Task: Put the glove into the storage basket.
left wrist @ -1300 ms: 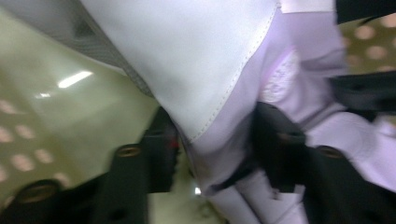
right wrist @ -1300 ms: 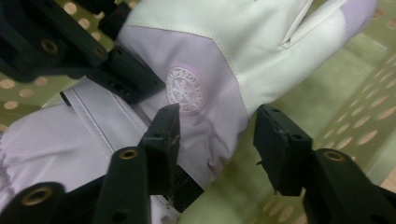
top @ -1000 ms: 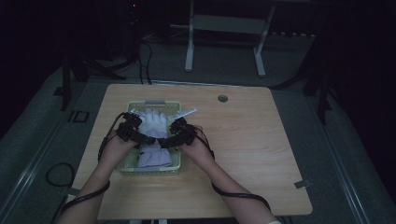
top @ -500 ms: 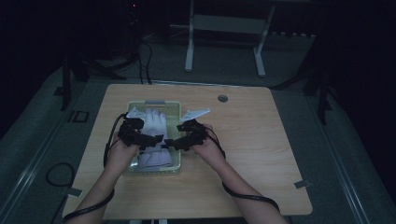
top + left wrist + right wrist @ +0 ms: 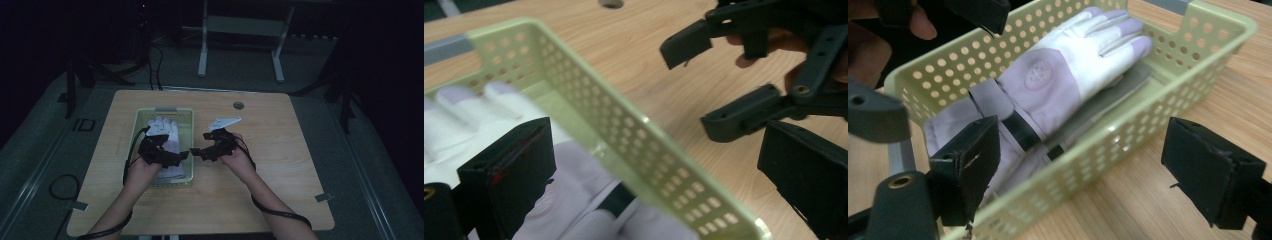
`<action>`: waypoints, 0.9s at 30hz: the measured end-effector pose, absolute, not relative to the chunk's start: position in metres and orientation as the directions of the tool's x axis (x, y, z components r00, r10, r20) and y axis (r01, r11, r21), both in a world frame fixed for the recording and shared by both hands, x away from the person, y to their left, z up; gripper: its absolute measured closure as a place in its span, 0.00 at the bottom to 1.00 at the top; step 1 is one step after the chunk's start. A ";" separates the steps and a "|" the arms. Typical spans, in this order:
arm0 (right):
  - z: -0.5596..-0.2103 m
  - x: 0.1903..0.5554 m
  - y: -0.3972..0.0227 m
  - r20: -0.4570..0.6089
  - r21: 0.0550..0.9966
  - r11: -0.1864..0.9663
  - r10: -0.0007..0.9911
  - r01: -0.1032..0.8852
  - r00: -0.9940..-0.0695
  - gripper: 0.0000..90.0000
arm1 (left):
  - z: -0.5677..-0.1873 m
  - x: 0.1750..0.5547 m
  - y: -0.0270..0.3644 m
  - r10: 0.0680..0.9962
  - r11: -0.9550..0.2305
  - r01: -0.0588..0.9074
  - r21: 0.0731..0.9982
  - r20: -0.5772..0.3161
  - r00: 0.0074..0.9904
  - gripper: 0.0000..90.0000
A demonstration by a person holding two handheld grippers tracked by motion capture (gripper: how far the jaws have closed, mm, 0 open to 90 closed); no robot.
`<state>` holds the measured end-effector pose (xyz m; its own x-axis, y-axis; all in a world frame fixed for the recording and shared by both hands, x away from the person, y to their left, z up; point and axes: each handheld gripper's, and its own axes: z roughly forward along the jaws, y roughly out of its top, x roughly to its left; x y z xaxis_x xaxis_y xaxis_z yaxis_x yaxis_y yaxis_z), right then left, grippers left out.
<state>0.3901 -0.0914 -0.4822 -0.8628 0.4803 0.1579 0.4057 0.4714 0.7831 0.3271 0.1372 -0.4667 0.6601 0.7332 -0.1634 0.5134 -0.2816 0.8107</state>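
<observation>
Dark room, grey floor, one wooden table (image 5: 280,150) under dim light. On its left half, one pale green perforated basket (image 5: 186,125), long axis running away from the person. Inside, white and lilac gloves (image 5: 1068,70), fingertips pointing to the far end, cuffs near; at least two, stacked, exact count not clear. Left gripper (image 5: 167,156) over the basket's near right part, fingers apart, one finger (image 5: 509,175) just above a glove, the other outside the wall. Right gripper (image 5: 207,150) just beside the basket's right wall, fingers spread and empty, straddling that wall in the right gripper view. Left hand likely nearer to the gloves; probably a reach down and along the gloves' length.
</observation>
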 end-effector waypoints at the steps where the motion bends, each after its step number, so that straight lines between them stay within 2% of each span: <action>1: -0.482 0.389 -0.094 0.152 0.785 0.471 0.482 0.401 -0.863 0.18 | -0.466 0.325 0.133 0.725 -0.289 0.509 0.811 -0.162 0.669 0.03; 9: -0.481 0.383 -0.122 0.103 0.794 0.486 0.486 0.366 -0.868 0.18 | -0.464 0.314 0.103 0.683 -0.305 0.476 0.825 -0.159 0.713 0.03; 27: -0.497 0.367 -0.191 0.097 0.797 0.462 0.539 0.389 -0.837 0.16 | -0.476 0.295 0.043 0.548 -0.376 0.416 0.828 -0.163 0.821 0.03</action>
